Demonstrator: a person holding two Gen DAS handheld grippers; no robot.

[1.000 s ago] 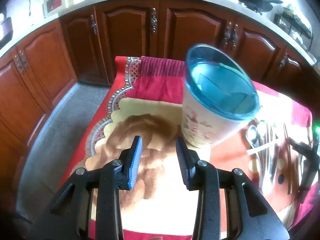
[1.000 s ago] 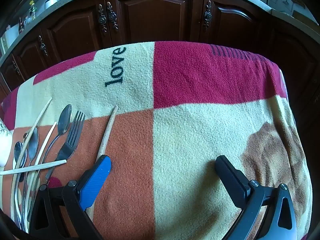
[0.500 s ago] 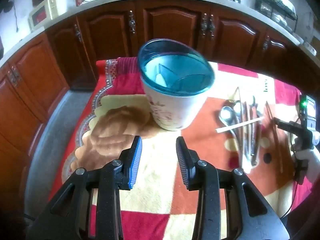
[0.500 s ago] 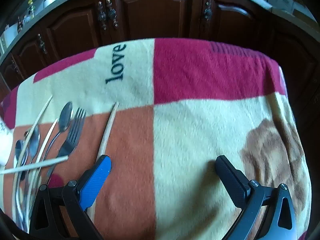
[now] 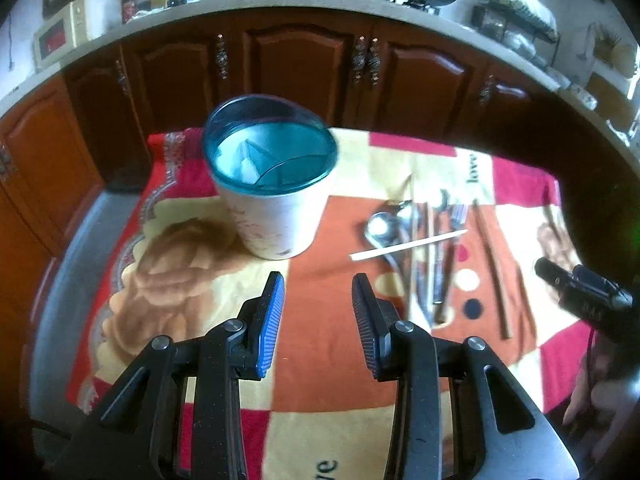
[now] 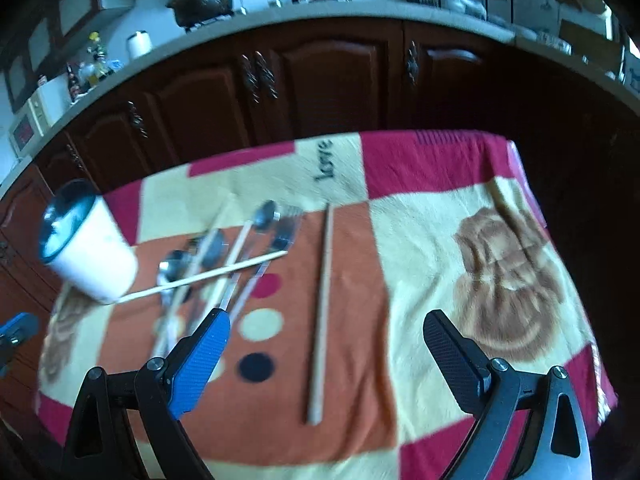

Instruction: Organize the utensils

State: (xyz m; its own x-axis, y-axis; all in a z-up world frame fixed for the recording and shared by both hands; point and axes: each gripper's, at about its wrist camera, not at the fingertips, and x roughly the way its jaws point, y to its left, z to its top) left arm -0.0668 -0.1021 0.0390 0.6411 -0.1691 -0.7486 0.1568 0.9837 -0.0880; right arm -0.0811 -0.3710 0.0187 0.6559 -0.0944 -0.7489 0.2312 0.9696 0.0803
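Note:
A white utensil holder with a blue divided top [image 5: 272, 196] stands upright on the blanket-covered table, also in the right wrist view [image 6: 86, 256]. To its right lies a pile of spoons, a fork and chopsticks [image 5: 420, 240] [image 6: 224, 264], with one pale chopstick [image 5: 408, 245] lying across them. A single wooden chopstick [image 6: 322, 312] lies apart to the right [image 5: 492, 272]. My left gripper [image 5: 318, 316] is open and empty, held in front of the holder. My right gripper [image 6: 326, 344] is wide open and empty, above the single chopstick.
The table carries a red, orange and cream blanket [image 6: 460, 208] with "love" printed on it. Dark wooden cabinets [image 5: 300, 64] under a cluttered counter run behind. Grey floor [image 5: 72, 248] lies left of the table.
Both grippers have pulled back and up, so more of the table shows. The holder and utensils look farther away. Both grippers stay open and empty.

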